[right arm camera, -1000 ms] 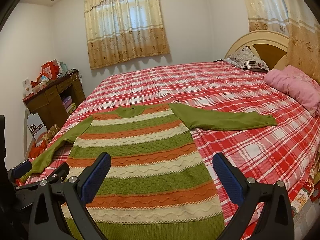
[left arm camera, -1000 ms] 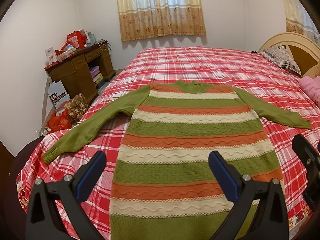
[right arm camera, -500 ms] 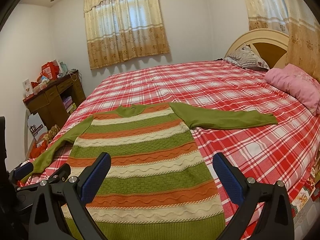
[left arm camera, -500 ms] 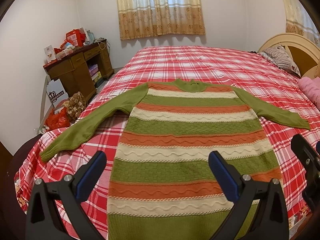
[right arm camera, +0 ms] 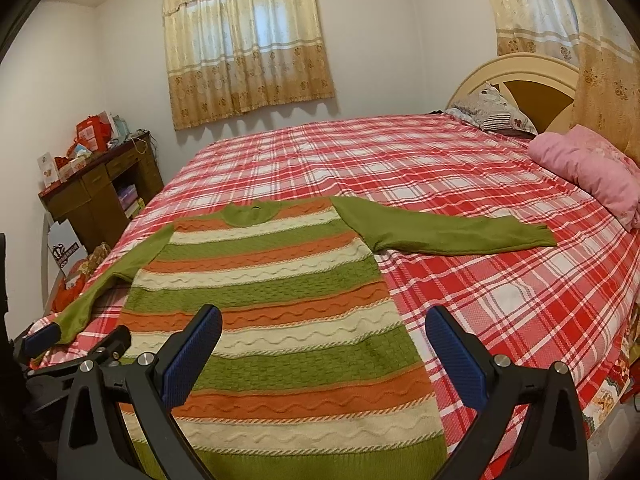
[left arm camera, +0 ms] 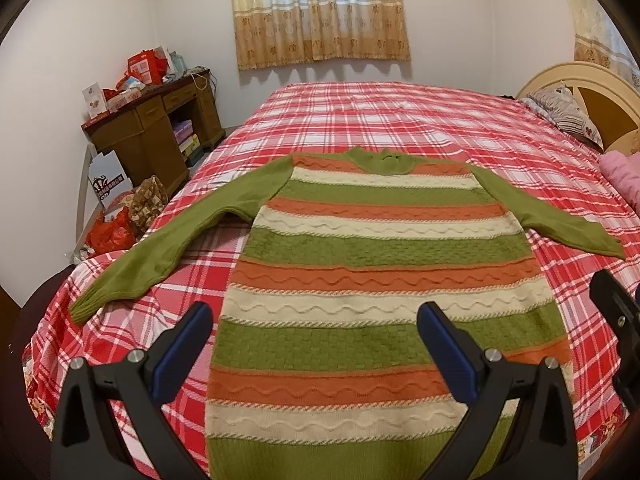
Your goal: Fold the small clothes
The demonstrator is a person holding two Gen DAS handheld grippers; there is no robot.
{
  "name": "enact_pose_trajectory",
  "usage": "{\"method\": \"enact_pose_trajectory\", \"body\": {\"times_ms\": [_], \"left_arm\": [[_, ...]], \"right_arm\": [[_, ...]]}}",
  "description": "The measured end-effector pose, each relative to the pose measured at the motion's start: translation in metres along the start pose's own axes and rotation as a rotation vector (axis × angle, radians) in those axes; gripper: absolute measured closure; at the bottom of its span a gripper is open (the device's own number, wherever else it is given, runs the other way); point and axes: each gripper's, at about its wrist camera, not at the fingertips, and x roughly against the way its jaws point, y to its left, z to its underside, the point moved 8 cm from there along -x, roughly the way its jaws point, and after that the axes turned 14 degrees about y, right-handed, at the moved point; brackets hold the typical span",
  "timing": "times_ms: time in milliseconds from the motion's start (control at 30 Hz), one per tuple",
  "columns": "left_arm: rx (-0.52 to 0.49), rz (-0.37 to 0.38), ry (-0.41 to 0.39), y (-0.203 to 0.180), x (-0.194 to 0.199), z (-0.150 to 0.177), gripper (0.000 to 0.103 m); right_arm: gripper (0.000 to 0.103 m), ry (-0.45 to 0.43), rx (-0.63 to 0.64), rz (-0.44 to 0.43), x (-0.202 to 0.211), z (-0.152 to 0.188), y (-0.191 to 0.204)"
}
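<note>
A knit sweater with green, orange and cream stripes and green sleeves lies flat on the red plaid bed, both sleeves spread out. It also shows in the right wrist view. My left gripper is open and empty, hovering over the sweater's lower left part. My right gripper is open and empty over the lower right part, near the hem. The right gripper's edge shows in the left wrist view. The left gripper shows at the left of the right wrist view.
A wooden desk with boxes stands left of the bed, with bags on the floor beside it. A pink quilt and a pillow lie by the headboard. The bed's near edge drops off at the right.
The left gripper has drifted slightly left and closer; the sweater sits a little further right in its view. The right gripper has barely moved. Both stay open.
</note>
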Motion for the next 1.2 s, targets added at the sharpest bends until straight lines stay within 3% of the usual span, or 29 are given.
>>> {"method": "enact_pose_trajectory", "body": {"times_ms": [500, 1200], "left_arm": [[-0.015, 0.006, 0.037, -0.013, -0.024, -0.025, 0.0], [-0.011, 0.018, 0.069, -0.017, -0.04, -0.039, 0.0]], "right_arm": [[0.001, 0.058, -0.03, 0.019, -0.04, -0.027, -0.011], [0.001, 0.085, -0.012, 0.028, -0.062, -0.047, 0.0]]}}
